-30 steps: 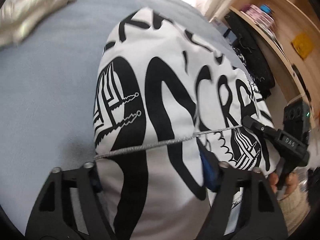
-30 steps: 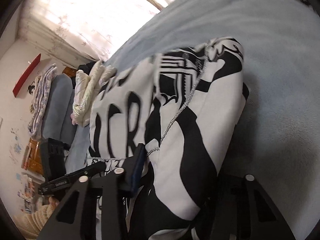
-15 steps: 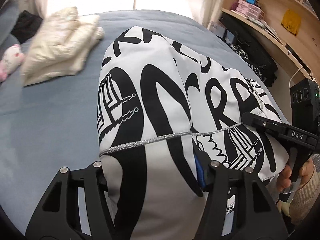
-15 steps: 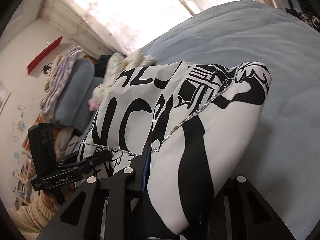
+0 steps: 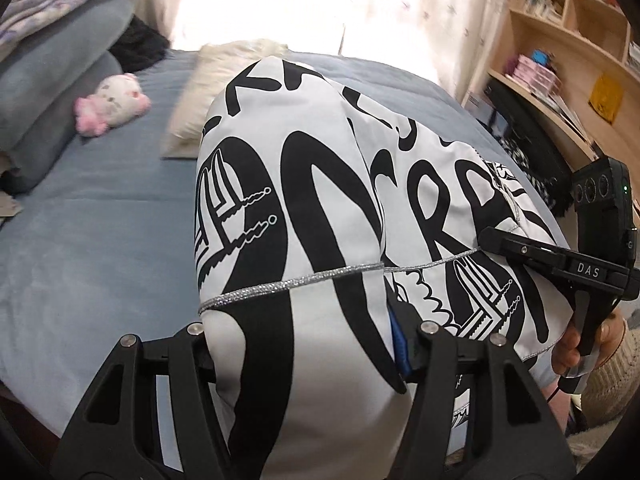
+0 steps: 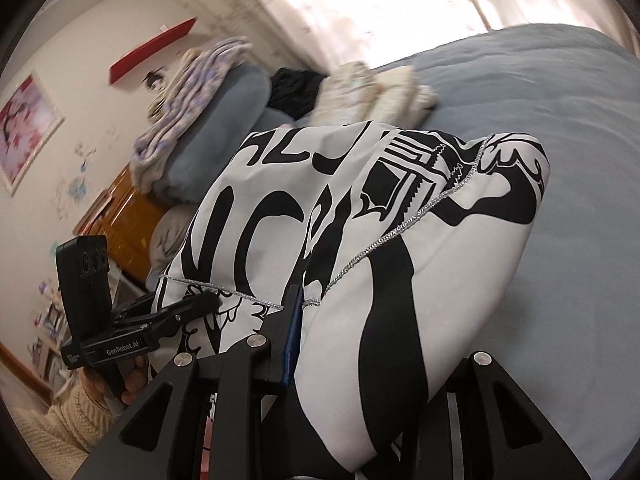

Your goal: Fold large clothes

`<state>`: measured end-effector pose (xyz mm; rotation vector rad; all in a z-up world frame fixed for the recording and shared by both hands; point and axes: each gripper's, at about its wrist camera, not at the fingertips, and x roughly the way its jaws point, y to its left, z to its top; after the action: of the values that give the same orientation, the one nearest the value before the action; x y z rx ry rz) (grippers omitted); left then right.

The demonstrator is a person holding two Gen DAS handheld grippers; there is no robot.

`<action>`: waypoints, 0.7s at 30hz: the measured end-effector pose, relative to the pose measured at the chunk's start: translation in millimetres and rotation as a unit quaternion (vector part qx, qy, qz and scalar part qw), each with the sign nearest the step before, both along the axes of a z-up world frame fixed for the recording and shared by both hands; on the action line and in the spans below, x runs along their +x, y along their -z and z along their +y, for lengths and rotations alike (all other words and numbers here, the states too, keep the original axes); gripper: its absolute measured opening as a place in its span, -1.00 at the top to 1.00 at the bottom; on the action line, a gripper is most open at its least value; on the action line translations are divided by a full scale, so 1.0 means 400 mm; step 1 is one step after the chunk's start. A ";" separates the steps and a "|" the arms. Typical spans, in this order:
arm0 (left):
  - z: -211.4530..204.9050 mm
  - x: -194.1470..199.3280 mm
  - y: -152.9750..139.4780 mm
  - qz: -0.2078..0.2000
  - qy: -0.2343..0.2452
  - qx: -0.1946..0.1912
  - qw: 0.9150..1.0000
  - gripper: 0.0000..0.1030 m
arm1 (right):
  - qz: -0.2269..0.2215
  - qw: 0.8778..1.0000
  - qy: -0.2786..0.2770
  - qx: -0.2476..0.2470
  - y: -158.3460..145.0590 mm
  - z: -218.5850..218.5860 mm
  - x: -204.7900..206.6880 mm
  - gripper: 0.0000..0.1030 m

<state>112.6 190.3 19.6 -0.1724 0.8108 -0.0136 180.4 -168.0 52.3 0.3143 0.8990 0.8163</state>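
Note:
A large white garment with bold black lettering and a silver trim line (image 5: 320,200) hangs bunched over the blue-grey bed (image 5: 100,240). My left gripper (image 5: 304,340) is shut on a thick fold of it at the bottom of the left wrist view. My right gripper (image 6: 372,344) is shut on another fold of the same garment (image 6: 400,240). Each gripper shows in the other's view: the right gripper (image 5: 486,236) clamps the cloth's right edge, and the left gripper (image 6: 212,300) clamps its left edge. A hand in a cream knit sleeve (image 6: 72,412) holds the left one.
A folded cream garment (image 5: 224,76) lies at the far end of the bed, with a pink and white plush toy (image 5: 110,106) and grey pillows (image 5: 60,80) to its left. A wooden bookshelf (image 5: 560,60) and dark clothes (image 5: 532,148) stand on the right. Bare bed (image 6: 560,100) stretches beyond the garment.
Both grippers have risen and drawn back with the garment in them, lifting it off the bed. More of the room, the pillows and the window now shows.

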 end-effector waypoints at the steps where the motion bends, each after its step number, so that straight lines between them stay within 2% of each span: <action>1: 0.034 -0.008 -0.009 -0.004 -0.007 0.000 1.000 -0.10 | -0.002 1.000 -0.007 0.000 -0.007 0.028 0.002 0.46; 2: 0.062 -0.010 -0.016 -0.006 -0.011 -0.001 1.000 -0.10 | -0.003 1.000 -0.010 0.000 -0.035 0.117 0.011 0.46; 5: 0.153 -0.007 -0.035 -0.012 -0.024 -0.004 1.000 -0.09 | -0.005 1.000 -0.023 0.004 -0.058 0.232 0.037 0.46; 7: 0.215 0.014 -0.051 -0.016 -0.027 -0.002 1.000 -0.09 | -0.011 1.000 -0.026 0.002 -0.079 0.332 0.082 0.46; 10: 0.288 0.073 -0.081 -0.022 -0.029 0.008 0.999 -0.09 | -0.018 1.000 -0.025 0.004 -0.098 0.426 0.173 0.46; 13: 0.349 0.190 -0.133 -0.032 -0.030 0.017 0.999 -0.09 | -0.033 0.999 -0.023 0.005 -0.140 0.506 0.271 0.46; 14: 0.363 0.229 -0.151 -0.037 -0.029 0.019 0.999 -0.09 | -0.038 0.999 -0.019 0.005 -0.152 0.542 0.362 0.46; 21: 0.504 0.609 -0.283 -0.075 -0.014 0.029 0.997 -0.09 | -0.088 0.996 0.026 0.020 -0.289 0.661 0.740 0.46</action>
<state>356.2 392.0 132.9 -0.1254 0.6575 0.0233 476.5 96.3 167.9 0.2937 0.7076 0.8021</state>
